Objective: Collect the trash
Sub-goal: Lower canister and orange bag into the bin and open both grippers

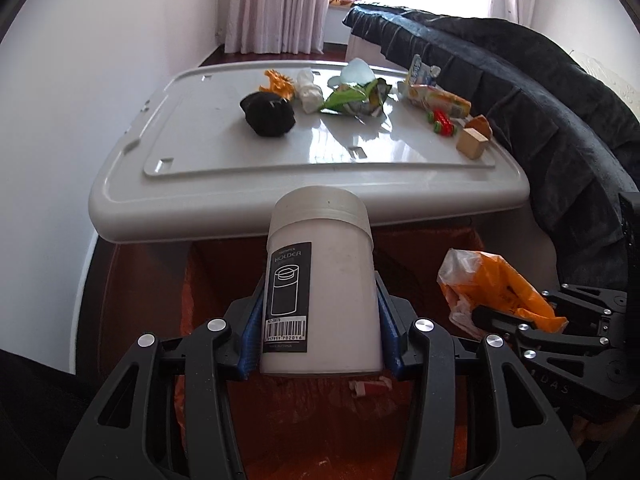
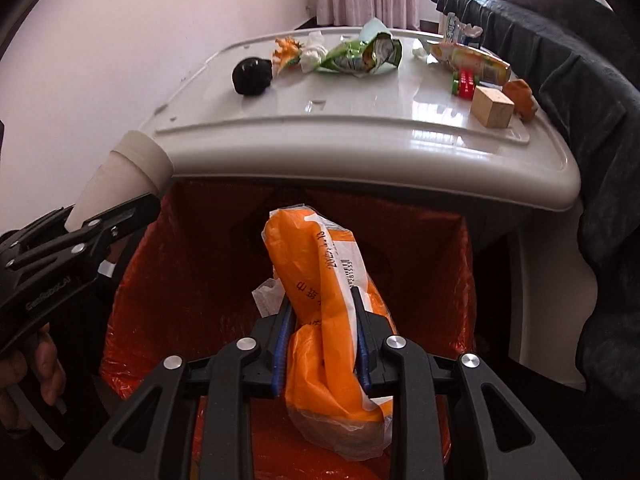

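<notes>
Trash | step: drop-off over orange-lined bin (image 2: 448,264) | left gripper (image 1: 320,344) clamps white toothpick holder (image 1: 324,280) above bin | right gripper (image 2: 322,344) pinches orange plastic bag (image 2: 320,280) above bin, jaws barely apart | next: let both fall in; more litter waits on grey lid (image 1: 280,168) behind bin

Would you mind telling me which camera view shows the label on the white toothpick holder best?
The left wrist view: the toothpick holder sits between the left gripper's pads with its black label and barcode facing the camera. The right wrist view shows only its grey cap and plain side at the left edge, no label.
</notes>
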`<state>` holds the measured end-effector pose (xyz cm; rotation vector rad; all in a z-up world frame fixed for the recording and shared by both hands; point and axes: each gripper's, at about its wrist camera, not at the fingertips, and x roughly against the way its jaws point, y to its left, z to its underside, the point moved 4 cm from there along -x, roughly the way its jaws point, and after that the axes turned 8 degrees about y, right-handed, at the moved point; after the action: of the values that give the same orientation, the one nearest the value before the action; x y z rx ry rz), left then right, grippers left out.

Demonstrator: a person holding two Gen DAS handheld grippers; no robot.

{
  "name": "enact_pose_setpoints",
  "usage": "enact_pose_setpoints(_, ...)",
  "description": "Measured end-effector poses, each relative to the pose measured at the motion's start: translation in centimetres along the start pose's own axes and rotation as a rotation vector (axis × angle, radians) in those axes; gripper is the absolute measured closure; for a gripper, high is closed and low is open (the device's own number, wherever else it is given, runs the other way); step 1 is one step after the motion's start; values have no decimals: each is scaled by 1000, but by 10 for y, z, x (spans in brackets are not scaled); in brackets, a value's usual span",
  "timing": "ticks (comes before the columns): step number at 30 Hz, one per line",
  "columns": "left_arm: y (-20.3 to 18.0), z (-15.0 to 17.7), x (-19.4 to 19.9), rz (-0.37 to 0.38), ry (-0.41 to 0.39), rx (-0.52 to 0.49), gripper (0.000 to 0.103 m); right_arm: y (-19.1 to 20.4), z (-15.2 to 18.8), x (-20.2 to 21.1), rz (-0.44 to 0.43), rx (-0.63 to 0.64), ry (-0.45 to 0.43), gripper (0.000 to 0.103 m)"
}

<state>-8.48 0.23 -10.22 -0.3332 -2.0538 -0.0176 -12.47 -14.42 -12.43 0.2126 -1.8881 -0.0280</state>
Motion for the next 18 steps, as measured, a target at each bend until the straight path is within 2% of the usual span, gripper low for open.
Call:
enact_pose_setpoints(1, -1, 2, 0, 5, 8, 8, 57, -1, 0, -1, 8, -3, 4, 67)
enact_pose_setpoints(3, -2, 4, -3, 5, 26, 8, 53, -1, 0, 1, 25, -11, 0, 30)
enact_pose_setpoints(5, 0, 4, -2, -29, 21, 22, 26, -4, -1, 4, 36, -16, -21, 28)
enact_pose_setpoints(6, 0, 3, 0, -50, 14, 25, 23, -5, -2, 6, 41, -14, -32, 28)
enact_pose_setpoints(10, 5, -4, 6, -87, -20, 32, 14, -11, -9, 17, 62, -28, -86, 22)
enact_pose_setpoints(18, 16, -25, 11, -120, -54, 53, 14, -19, -23, 32, 92, -41, -155, 16)
